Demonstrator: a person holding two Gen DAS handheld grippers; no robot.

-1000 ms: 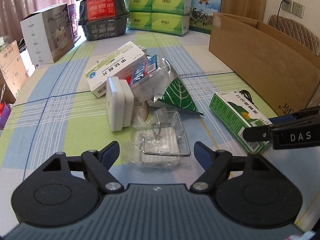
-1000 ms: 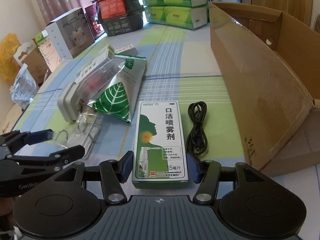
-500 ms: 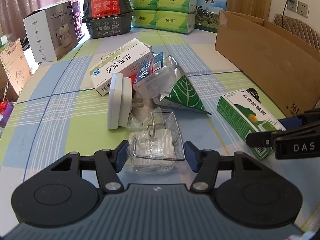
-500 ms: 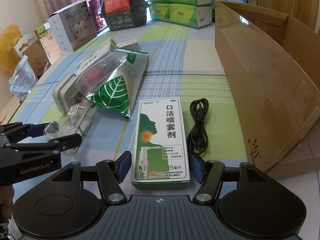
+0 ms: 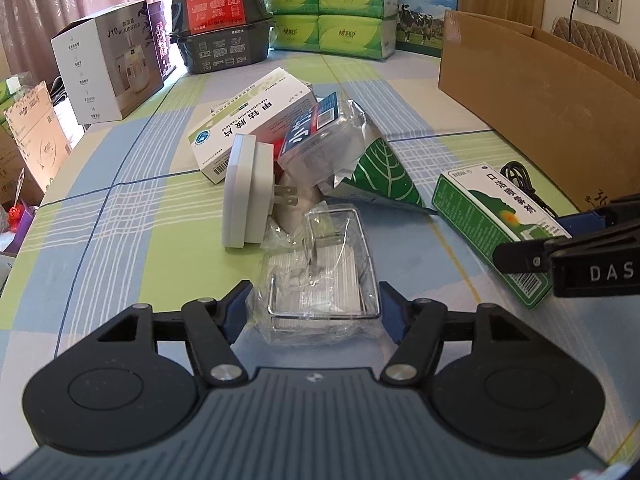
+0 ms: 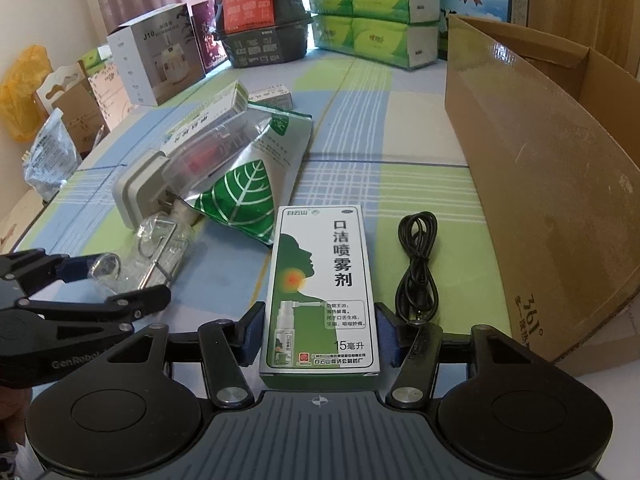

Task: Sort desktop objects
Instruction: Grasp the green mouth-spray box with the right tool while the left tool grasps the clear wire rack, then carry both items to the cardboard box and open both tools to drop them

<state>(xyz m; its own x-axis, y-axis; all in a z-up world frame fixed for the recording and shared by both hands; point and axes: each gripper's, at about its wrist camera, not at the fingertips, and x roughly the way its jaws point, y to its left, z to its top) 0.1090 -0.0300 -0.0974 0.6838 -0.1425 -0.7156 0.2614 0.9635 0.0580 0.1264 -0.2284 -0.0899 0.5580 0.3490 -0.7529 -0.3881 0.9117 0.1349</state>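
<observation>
A clear bag holding a metal wire hook (image 5: 320, 280) lies on the checked tablecloth, and my left gripper (image 5: 314, 312) is shut on its near end, both blue pads pressing the plastic. A green and white mouth spray box (image 6: 324, 280) lies flat, with my right gripper (image 6: 320, 336) shut on its near end. Just behind the bag is a pile: a white plug adapter (image 5: 248, 192), a white medicine box (image 5: 248, 124), a small clear pack (image 5: 320, 136) and a silver leaf-print pouch (image 5: 380, 172). A coiled black cable (image 6: 416, 264) lies right of the spray box.
A large open cardboard box (image 6: 540, 200) stands along the right side. Stacked tissue packs (image 5: 344, 12), dark food containers (image 5: 220, 36) and a white humidifier box (image 5: 108, 60) line the table's far end. More boxes and bags sit off the left edge.
My left gripper's fingers have closed in from wide apart onto the bagged hook. The right gripper has stayed around the spray box, and both views have crept slightly forward.
</observation>
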